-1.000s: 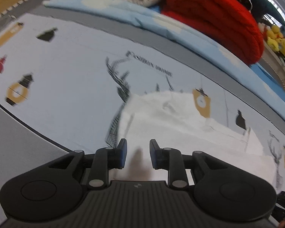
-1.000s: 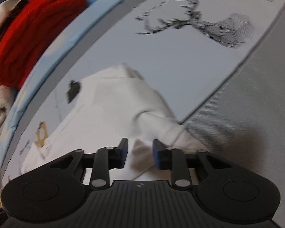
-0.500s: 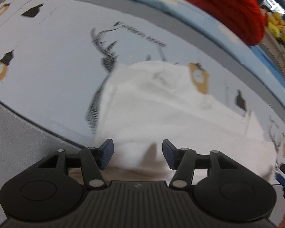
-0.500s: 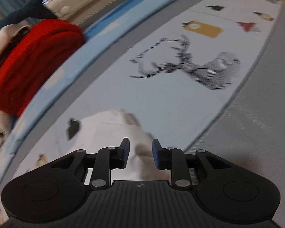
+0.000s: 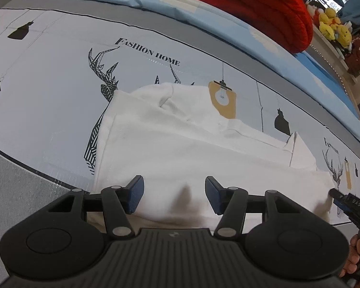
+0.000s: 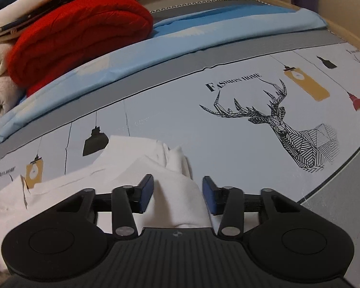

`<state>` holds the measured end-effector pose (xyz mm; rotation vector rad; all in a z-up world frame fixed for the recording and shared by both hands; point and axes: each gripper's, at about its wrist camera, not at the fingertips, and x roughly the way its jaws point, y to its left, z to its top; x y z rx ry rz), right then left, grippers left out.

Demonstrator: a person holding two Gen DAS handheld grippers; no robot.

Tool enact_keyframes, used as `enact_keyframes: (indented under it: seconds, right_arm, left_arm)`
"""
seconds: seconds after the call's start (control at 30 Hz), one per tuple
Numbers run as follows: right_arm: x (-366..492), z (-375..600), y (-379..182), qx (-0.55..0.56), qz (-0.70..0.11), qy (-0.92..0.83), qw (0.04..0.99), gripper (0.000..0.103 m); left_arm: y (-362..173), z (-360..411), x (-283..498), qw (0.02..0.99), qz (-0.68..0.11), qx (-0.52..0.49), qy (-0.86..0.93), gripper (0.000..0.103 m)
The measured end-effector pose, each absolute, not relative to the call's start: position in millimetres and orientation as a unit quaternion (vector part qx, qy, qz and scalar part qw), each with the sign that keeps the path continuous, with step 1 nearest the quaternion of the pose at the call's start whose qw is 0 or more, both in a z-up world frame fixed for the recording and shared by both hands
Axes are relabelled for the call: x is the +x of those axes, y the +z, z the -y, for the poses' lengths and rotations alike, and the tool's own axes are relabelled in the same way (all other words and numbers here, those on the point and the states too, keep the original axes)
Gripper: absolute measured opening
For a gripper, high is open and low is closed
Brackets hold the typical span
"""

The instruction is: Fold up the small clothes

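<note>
White garment (image 5: 204, 153), soft, light and limp, lies under both parted, empty grippers: left gripper (image 5: 174, 196), right gripper (image 6: 178, 195), just closing slightly. Best pinched at a hem edge.

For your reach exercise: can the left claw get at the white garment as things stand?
Probably yes. The left claw hangs open right over the white garment's near edge, and nothing lies between them.

We hold our left gripper (image 5: 174, 195) tilted steeply downward, its jaws standing wide apart, pads pressing on nothing. Our right gripper (image 6: 177, 196) also points down; its jaws have just been closing, yet gaps show at both pads. Our right hand (image 5: 357, 256) grips its handle at the side.
</note>
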<state>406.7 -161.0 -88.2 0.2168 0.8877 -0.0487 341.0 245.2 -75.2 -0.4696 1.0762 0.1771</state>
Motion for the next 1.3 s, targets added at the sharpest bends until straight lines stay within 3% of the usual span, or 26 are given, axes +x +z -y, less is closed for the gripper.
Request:
enact_keyframes:
  seconds: [0.07, 0.1, 0.37, 0.47, 0.53, 0.6, 0.7, 0.9, 1.1, 1.3]
  right_arm:
    - [407.2, 159.9, -90.7, 0.102, -0.431, -0.017, 0.896, 0.009]
    - [407.4, 158.6, -90.7, 0.1, -0.427, -0.017, 0.899, 0.005]
    - [405.5, 180.9, -82.0, 0.114, -0.393, -0.096, 0.907, 0.003]
    - [402.8, 184.4, -79.4, 0.125, -0.391, -0.101, 0.906, 0.005]
    - [398.4, 181.9, -69.9, 0.124, -0.374, -0.095, 0.914, 0.012]
    - [393.6, 177.9, -59.6, 0.125, -0.359, -0.076, 0.922, 0.028]
    - [392.3, 167.9, -58.7, 0.141, -0.385, -0.018, 0.912, 0.034]
    - [397.6, 173.5, -104.2, 0.184, -0.512, -0.036, 0.838, 0.034]
    - [396.0, 177.0, -90.0, 0.184, -0.476, -0.04, 0.859, 0.035]
    - [398.3, 184.0, -102.8, 0.195, -0.501, -0.056, 0.841, 0.036]
  left_arm:
    - [-75.0, -245.6, 341.3, 0.829, -0.508, -0.22, 0.082, 0.062]
    - [-75.1, -245.4, 341.6, 0.829, -0.508, -0.22, 0.082, 0.062]
    - [-74.1, -241.6, 342.9, 0.83, -0.508, -0.218, 0.07, 0.062]
    - [-74.4, -240.1, 343.6, 0.83, -0.509, -0.217, 0.068, 0.062]
    - [-74.4, -239.0, 344.1, 0.83, -0.509, -0.217, 0.068, 0.062]
    - [-74.6, -238.7, 344.4, 0.83, -0.508, -0.217, 0.069, 0.062]
    - [-75.7, -240.2, 344.8, 0.83, -0.509, -0.218, 0.072, 0.062]
    - [-77.3, -244.7, 345.4, 0.828, -0.509, -0.221, 0.081, 0.062]
    - [-80.9, -250.6, 346.1, 0.826, -0.511, -0.221, 0.083, 0.062]
    - [-93.1, -262.9, 346.9, 0.816, -0.523, -0.231, 0.085, 0.062]
